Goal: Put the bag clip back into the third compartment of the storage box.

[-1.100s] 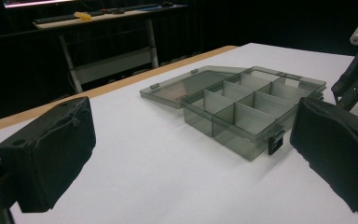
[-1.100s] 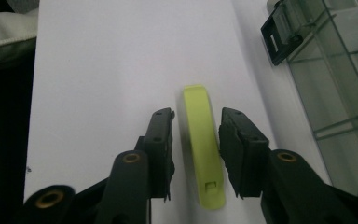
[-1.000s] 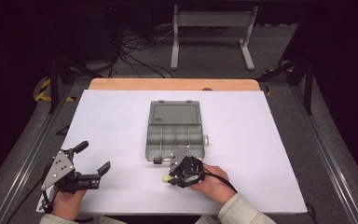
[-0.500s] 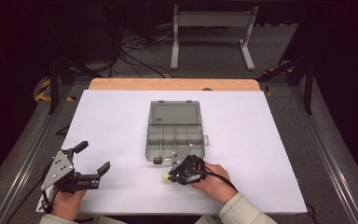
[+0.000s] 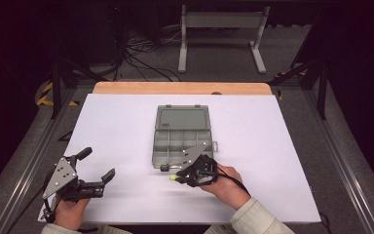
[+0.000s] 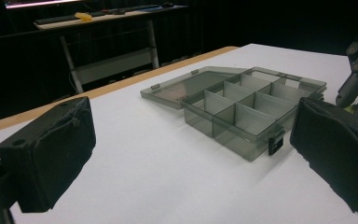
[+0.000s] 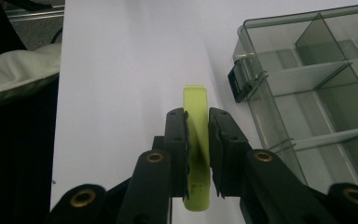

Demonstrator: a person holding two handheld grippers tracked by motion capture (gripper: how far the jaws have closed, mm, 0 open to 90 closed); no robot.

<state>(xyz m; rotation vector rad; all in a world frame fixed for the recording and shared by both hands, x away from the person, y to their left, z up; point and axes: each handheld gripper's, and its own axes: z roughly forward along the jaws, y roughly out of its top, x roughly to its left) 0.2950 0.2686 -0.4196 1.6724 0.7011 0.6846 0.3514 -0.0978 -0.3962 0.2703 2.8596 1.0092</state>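
The right gripper point(image 7: 196, 140) has its jaws clamped on a flat yellow-green piece point(image 7: 196, 122), which stands on its edge between the two pads. One end of the piece reaches out beyond the jaw tips, and the other end goes back between the jaw arms. What kind of thing this piece is, the pictures do not let me tell. Just beside the right jaw is the near corner of the open grey organizer box point(image 7: 307, 88), with its black latch point(image 7: 237, 84) a little ahead of the tips. On the other side of the jaws the white desk point(image 7: 121, 70) is bare up to its edge.

The left gripper point(image 6: 191, 154) has its jaws wide apart, with nothing between them. Ahead of these jaws lies free desk surface, then the box with its lid laid flat behind. The right pad covers one corner of the box, and the picture edge cuts off both pads.
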